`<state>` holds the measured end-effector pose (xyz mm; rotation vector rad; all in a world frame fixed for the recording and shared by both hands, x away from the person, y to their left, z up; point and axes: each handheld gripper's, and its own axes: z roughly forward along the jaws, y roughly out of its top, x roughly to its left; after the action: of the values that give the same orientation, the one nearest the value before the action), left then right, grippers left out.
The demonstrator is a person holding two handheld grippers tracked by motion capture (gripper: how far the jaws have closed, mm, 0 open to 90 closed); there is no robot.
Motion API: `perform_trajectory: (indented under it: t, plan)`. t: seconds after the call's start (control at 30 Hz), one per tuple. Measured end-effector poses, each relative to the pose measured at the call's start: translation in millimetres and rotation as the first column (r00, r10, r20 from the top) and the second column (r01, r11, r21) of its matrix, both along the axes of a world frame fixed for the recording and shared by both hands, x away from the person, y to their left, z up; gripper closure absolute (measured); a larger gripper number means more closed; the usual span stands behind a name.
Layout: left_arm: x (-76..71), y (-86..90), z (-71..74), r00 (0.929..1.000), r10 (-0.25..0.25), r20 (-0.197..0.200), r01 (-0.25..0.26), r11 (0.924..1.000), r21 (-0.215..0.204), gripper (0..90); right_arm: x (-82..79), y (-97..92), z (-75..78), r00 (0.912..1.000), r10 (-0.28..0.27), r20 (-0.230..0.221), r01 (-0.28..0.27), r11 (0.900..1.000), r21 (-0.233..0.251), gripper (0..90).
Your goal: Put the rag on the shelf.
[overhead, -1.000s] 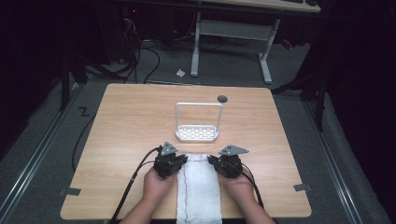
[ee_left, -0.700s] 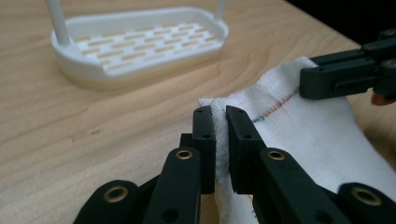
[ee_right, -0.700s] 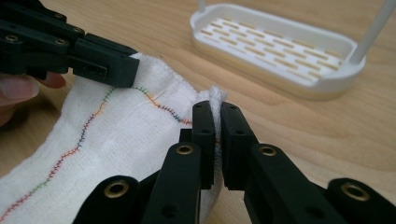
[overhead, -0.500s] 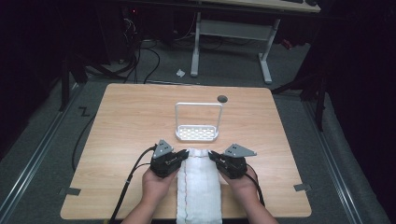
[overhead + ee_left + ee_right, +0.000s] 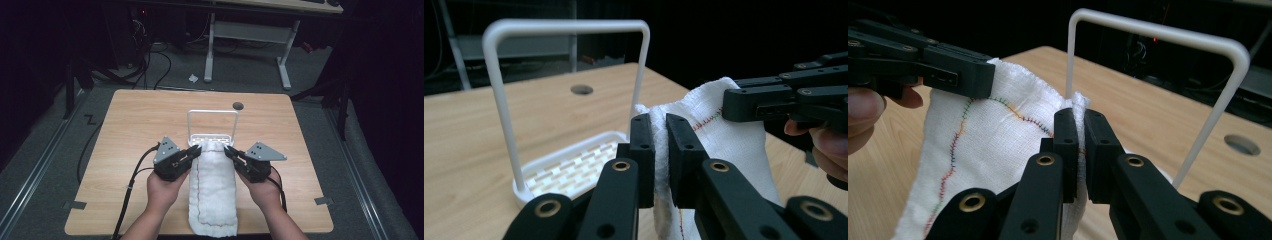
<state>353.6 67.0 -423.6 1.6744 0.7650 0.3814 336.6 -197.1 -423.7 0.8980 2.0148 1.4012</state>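
Both grippers, left [image 5: 194,151] & right [image 5: 229,151], clamped on the towel's [image 5: 212,190] far corners, its long axis running near-to-far, w/ white rack [image 5: 212,116] just beyond, centred btwn them.

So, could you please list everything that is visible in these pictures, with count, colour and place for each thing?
towel: one, white with a coloured stitched line, near middle of the table, its far edge lifted at both corners
rack: one, white, arched bar over a slotted base, table centre, just beyond the towel
table: one, light wood, with a round hole near its far edge
desk frame: one, white, on the floor behind the table
left gripper: one, black, shut on the towel's left corner
right gripper: one, black, shut on the towel's right corner
hands: two, at the near table edge, each holding a gripper
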Motion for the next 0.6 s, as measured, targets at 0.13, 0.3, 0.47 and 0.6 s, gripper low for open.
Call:
perform_trajectory:
  t: [0.13, 0.3, 0.47, 0.6]
  plan:
    - [1.7, 2.5, 18.3, 0.9991, 0.007, 0.041, -0.006, 0.9999, -0.010, 82.9, 4.1, -0.6, 19.8, 0.9995, 0.001, 0.033, -0.002, 0.9997, 0.023, 85.9]
    - [5.8, 5.1, 37.2, 0.9967, 0.014, 0.080, -0.012, 0.9998, -0.018, 82.9, 7.0, 0.6, 41.7, 0.9968, 0.001, 0.080, -0.004, 0.9994, 0.034, 85.9]
    - [9.0, 7.6, 56.7, 0.9924, 0.020, 0.122, -0.017, 0.9994, -0.030, 83.0, 8.6, 2.0, 57.8, 0.9925, -0.005, 0.122, 0.000, 0.9992, 0.040, 86.0]
    - [11.8, 7.8, 71.9, 0.9874, 0.022, 0.157, -0.019, 0.9996, -0.023, 83.0, 10.8, 1.0, 68.4, 0.9893, -0.011, 0.146, 0.003, 0.9985, 0.055, 86.0]
